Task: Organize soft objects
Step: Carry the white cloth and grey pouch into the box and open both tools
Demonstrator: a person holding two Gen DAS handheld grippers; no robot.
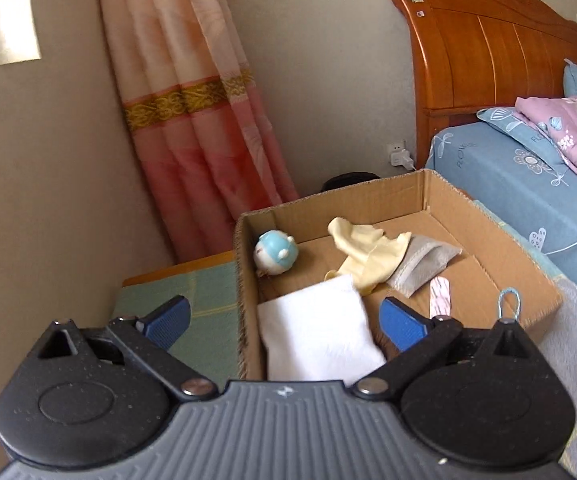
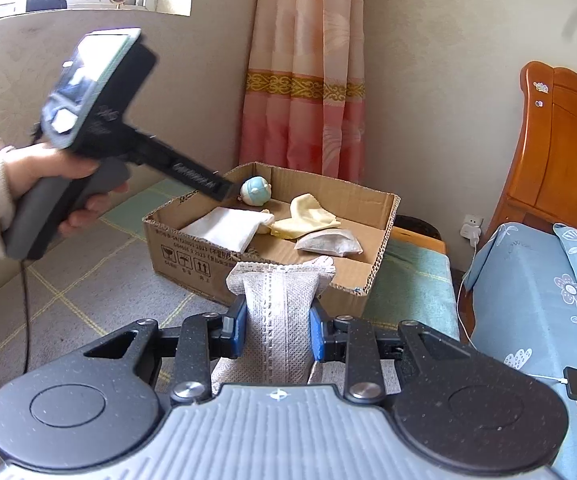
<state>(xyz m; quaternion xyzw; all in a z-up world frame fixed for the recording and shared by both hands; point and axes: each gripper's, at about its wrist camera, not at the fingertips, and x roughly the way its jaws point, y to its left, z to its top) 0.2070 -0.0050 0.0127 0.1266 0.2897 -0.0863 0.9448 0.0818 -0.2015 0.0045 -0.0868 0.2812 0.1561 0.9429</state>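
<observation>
Right gripper (image 2: 275,330) clamps a grey pouch (image 2: 278,312) just short of the cardboard box (image 2: 192,248). Left gripper (image 1: 284,320) hangs wide open, empty, above the white cloth (image 1: 320,332) inside.

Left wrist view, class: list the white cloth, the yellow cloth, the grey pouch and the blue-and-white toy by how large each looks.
1. White cloth, though it lies nearest the camera, which inflates it.
2. Yellow cloth.
3. Grey pouch and blue-and-white toy: too alike to rank.

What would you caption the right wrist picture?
Right claw carries a grey pouch toward a cardboard box of soft things.
</observation>
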